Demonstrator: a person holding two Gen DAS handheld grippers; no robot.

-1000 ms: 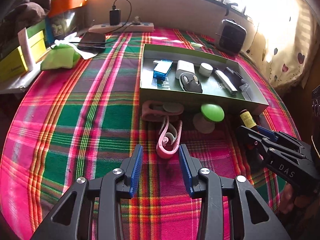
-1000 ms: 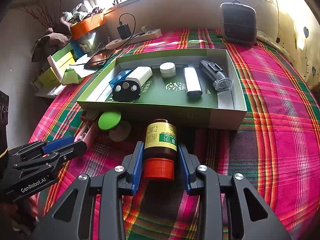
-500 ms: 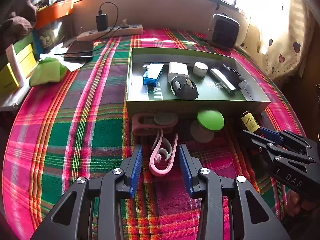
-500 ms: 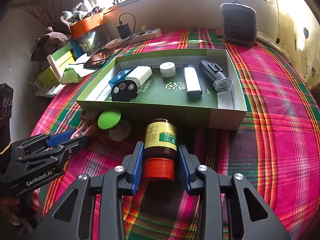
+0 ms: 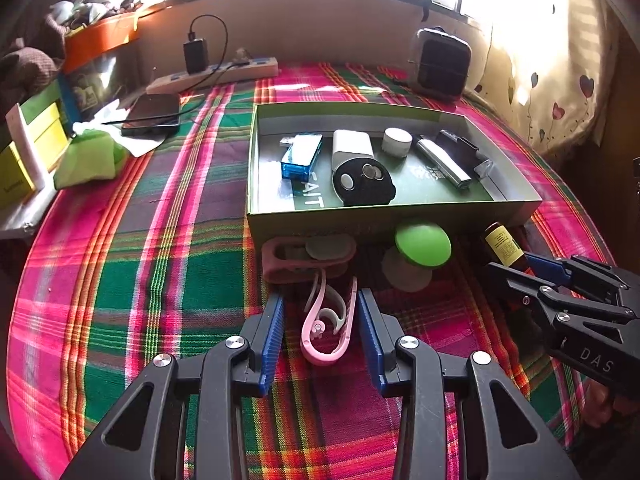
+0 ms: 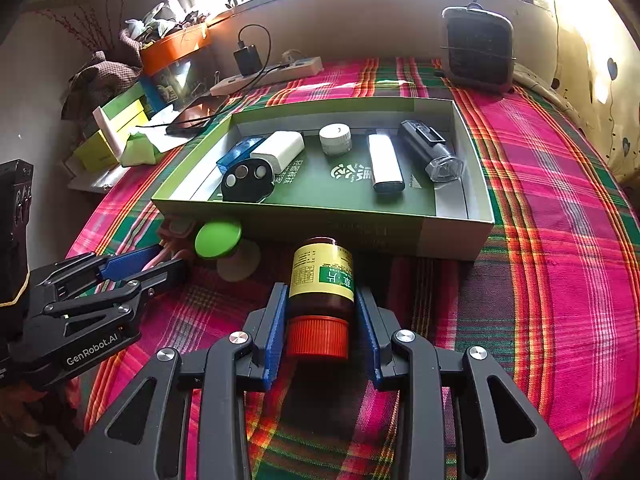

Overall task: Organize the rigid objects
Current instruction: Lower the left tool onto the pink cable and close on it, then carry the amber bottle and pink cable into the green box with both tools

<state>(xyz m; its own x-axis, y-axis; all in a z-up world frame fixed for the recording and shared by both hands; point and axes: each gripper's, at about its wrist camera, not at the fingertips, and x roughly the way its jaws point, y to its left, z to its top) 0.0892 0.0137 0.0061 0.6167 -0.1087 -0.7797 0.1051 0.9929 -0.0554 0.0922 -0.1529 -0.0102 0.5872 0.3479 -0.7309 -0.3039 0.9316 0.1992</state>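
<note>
In front of the green box (image 5: 400,220), on the plaid cloth, lies a pink clip (image 5: 330,320), and it now sits right between the blue pads of the left gripper (image 5: 320,332). A second ago the clip lay just past the pad tips; the left gripper has slid forward around it and rolled a little. Its jaws are closing now, about half open, and a thin gap still shows on each side, so the pads do not press the clip yet. This looks like the start of a pick-up, and the clip will likely go into the box with the other things. Just behind the clip are a dark pink holder (image 5: 308,258) and a green lid (image 5: 422,244), both close to the box wall. To the right, the brown bottle (image 6: 322,280) with the orange cap lies on the cloth in front of the box. The right gripper (image 6: 322,324) has not moved; it is narrow, and its pads sit tight on the bottle's sides near the cap. The bottle is not lifted yet. Inside the box already lie a blue stick (image 5: 302,156), a white block (image 5: 352,146), a black fob (image 5: 364,184) and a small white jar (image 5: 396,142).
</note>
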